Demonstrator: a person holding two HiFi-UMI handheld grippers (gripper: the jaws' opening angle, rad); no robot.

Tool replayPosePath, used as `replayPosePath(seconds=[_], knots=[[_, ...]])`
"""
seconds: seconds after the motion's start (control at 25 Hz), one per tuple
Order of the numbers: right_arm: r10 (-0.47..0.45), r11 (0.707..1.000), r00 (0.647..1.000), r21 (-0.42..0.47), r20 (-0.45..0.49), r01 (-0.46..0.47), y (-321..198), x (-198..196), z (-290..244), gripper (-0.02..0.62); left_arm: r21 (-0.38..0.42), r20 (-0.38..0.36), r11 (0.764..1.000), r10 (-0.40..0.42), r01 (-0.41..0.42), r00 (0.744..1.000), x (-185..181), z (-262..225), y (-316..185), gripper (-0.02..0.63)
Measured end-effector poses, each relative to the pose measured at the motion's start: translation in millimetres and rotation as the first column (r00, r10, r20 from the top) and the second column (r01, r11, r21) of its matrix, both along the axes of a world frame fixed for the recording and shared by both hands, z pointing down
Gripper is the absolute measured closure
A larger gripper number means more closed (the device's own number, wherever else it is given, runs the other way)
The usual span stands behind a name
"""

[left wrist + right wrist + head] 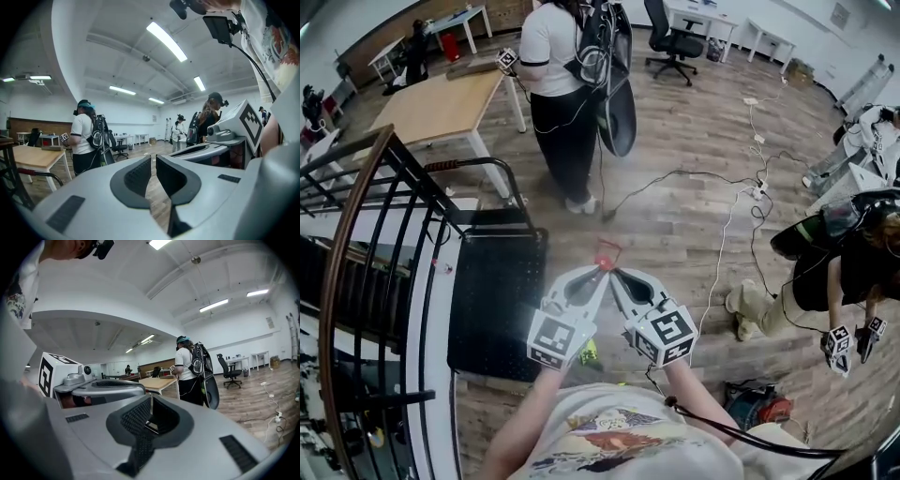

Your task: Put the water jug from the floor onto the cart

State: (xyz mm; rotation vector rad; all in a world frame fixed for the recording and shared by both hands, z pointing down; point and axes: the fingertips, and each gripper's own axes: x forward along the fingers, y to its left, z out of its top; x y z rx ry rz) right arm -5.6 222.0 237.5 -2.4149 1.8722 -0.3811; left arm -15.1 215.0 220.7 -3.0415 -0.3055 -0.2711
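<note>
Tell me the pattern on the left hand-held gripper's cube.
Black-and-white square markers; cube clearest in head view.

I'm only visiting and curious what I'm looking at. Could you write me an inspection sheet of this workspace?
Surface: wood floor.
Job's things: black cart at left; jug, nothing seen.
Clutter: small red thing just past the claw tips.
Grippers: left claw shut, empty; right claw shut, empty; held side by side.
Cables: cables trail across the floor to a power strip.
Surroundings: railing at left, table, standing person with backpack, office chair, crouched person at right.
</note>
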Motion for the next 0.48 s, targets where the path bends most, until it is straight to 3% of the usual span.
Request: replayPosePath(seconds=[0.48], knots=[[0.052, 0.999, 0.999, -0.003, -0.016, -0.052, -64.9, 33.1, 1.0, 0.572, 0.016, 0.006, 0.998, 0.068, -0.068, 0.998, 31.1, 3.5, -64.0, 0.581]])
